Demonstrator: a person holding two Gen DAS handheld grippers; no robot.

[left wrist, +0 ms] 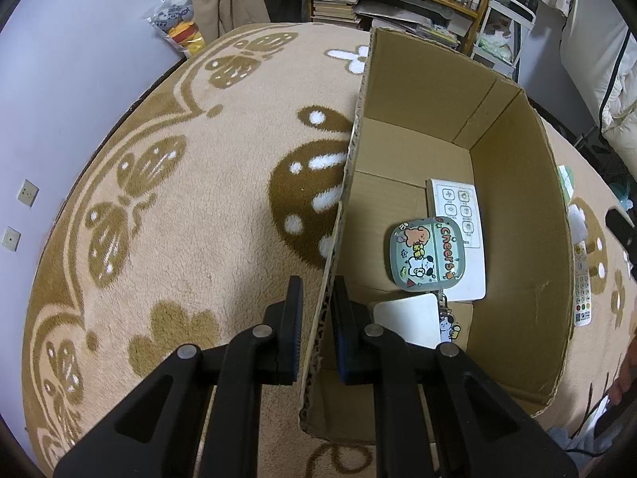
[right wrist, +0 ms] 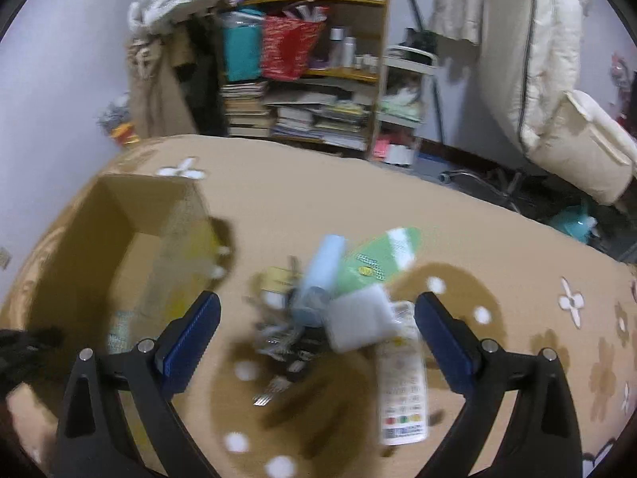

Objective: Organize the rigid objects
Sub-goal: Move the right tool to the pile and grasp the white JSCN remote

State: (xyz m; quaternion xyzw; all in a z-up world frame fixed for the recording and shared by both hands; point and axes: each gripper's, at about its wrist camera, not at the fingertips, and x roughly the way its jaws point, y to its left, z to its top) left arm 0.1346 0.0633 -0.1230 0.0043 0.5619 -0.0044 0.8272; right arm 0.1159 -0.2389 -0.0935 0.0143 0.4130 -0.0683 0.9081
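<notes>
While the left gripper (left wrist: 317, 310) stays out of the sorting, pinched narrow on the corrugated wall of the cardboard box (left wrist: 513, 207), it seems to steady the box. Inside lie a glossy cartoon case (left wrist: 426, 255), a flat white remote (left wrist: 458, 235) and a smooth white slab (left wrist: 410, 318). The right gripper (right wrist: 318, 334) hangs wide and empty over the blurred pile (right wrist: 338, 306) on the fuzzy blanket (left wrist: 179, 199) — a long keypad remote (right wrist: 402, 390), a pale blue tube (right wrist: 322, 275) among it.

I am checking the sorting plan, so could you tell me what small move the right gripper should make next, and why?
Probably lower the open right gripper onto the white block atop the pile and close. Its jaws stand wide and empty, while the left gripper is shut on the cardboard box wall, steadying it.
</notes>
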